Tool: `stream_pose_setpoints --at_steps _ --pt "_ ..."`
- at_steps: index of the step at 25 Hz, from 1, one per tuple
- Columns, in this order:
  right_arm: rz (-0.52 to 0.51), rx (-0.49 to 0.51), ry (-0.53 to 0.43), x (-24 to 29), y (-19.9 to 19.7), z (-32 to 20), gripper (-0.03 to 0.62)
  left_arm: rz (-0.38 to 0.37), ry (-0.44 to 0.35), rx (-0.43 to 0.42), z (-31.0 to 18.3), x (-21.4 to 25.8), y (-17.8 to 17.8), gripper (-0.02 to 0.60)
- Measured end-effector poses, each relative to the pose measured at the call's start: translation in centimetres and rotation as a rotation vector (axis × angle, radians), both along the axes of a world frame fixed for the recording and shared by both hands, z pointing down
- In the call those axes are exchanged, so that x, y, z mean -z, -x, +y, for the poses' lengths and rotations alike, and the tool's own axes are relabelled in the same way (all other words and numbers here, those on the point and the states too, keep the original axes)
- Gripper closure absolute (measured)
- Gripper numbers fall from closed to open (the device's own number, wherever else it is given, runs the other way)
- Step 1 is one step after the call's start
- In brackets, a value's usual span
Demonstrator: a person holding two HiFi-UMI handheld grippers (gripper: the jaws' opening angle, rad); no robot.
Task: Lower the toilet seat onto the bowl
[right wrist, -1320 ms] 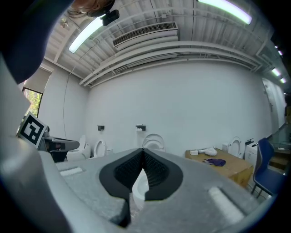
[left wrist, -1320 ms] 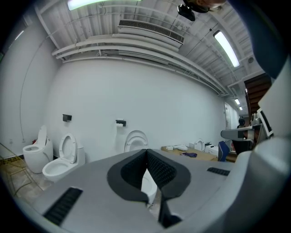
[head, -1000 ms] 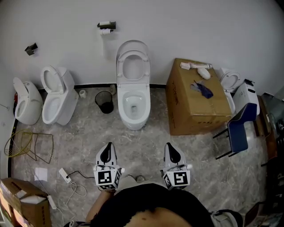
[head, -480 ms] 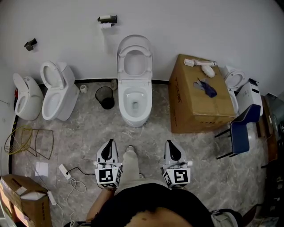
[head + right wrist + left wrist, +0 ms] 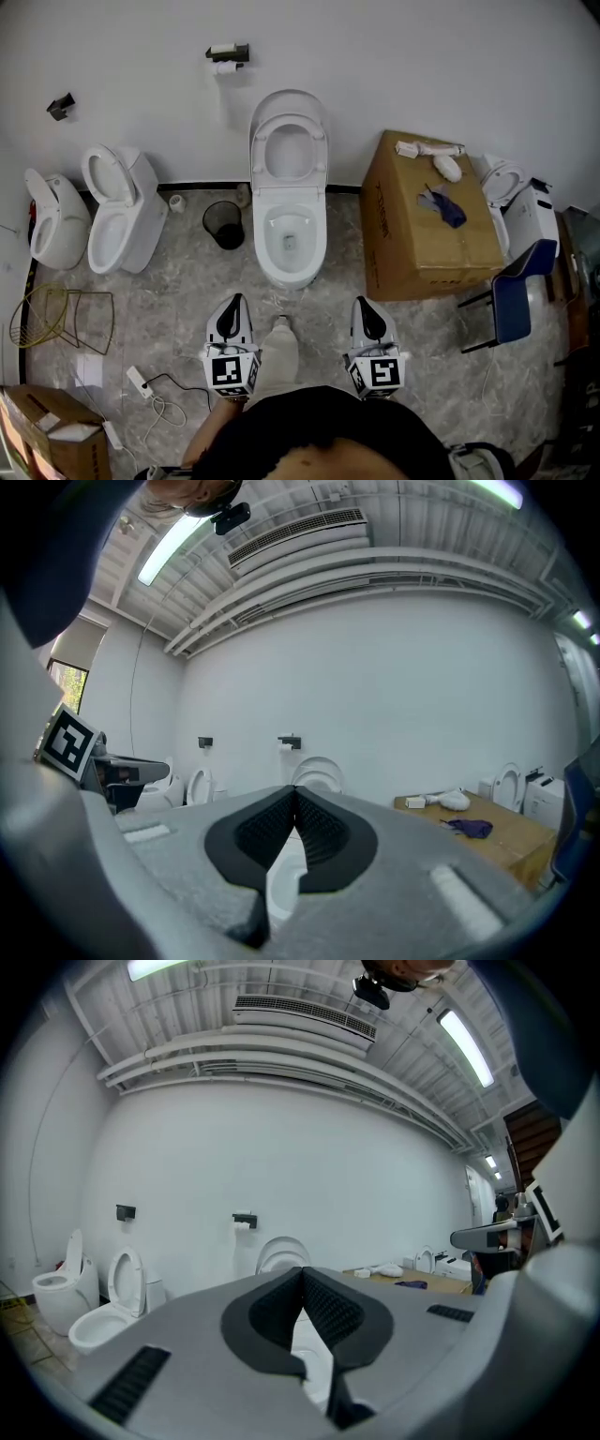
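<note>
A white toilet (image 5: 291, 239) stands against the far wall in the head view, its seat (image 5: 289, 145) and lid raised upright against the wall. The seat (image 5: 279, 1254) shows above the jaws in the left gripper view and the seat (image 5: 317, 773) likewise in the right gripper view. My left gripper (image 5: 228, 322) and right gripper (image 5: 368, 322) are held side by side close to my body, well short of the bowl. Both are shut with nothing between their jaws. A shoe (image 5: 278, 349) steps forward between them.
A black waste bin (image 5: 224, 225) stands left of the toilet. A large cardboard box (image 5: 427, 220) stands right of it, with a blue chair (image 5: 514, 300) beyond. Two more toilets (image 5: 117, 216) sit at the left. A wire rack (image 5: 61, 319), a power strip (image 5: 141, 380) and a box (image 5: 42, 436) lie lower left.
I have stepped closer to the toilet, which now sits slightly lower and larger in the head view. A foot has come forward between the grippers. Both grippers stay shut.
</note>
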State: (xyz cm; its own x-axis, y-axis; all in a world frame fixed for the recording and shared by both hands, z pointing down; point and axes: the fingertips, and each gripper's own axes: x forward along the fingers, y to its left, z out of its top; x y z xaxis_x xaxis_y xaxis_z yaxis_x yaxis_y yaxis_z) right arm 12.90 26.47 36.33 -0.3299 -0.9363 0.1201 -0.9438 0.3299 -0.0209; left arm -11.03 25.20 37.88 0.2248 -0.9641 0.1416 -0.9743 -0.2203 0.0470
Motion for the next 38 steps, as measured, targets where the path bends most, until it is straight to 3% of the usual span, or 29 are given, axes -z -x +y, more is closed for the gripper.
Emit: stream_pose_setpoints --at_steps 5,13,20,32,38 --pt "-0.002 -0.016 0.016 0.4 1.4 -6.0 0.589 -0.003 0.02 -0.017 -5.9 -0.2 1.3 0.58" --pt "-0.031 -0.033 -0.008 1.1 3.3 -17.1 0.589 -0.011 -0.044 -0.047 -16.8 1.1 3.4 0.58" --pt "0.012 -0.04 -0.047 0.0 4.2 -24.0 0.589 0.049 0.019 -0.064 -24.4 0.2 5.1 0.58" --pt "0.025 -0.023 -0.073 -0.5 4.2 -35.6 0.589 0.025 -0.016 -0.113 -34.5 -1.0 3.2 0.58" --pt "0.036 -0.003 -0.063 -1.8 4.0 -41.3 0.589 0.023 -0.027 -0.085 -38.7 -2.4 2.7 0.58"
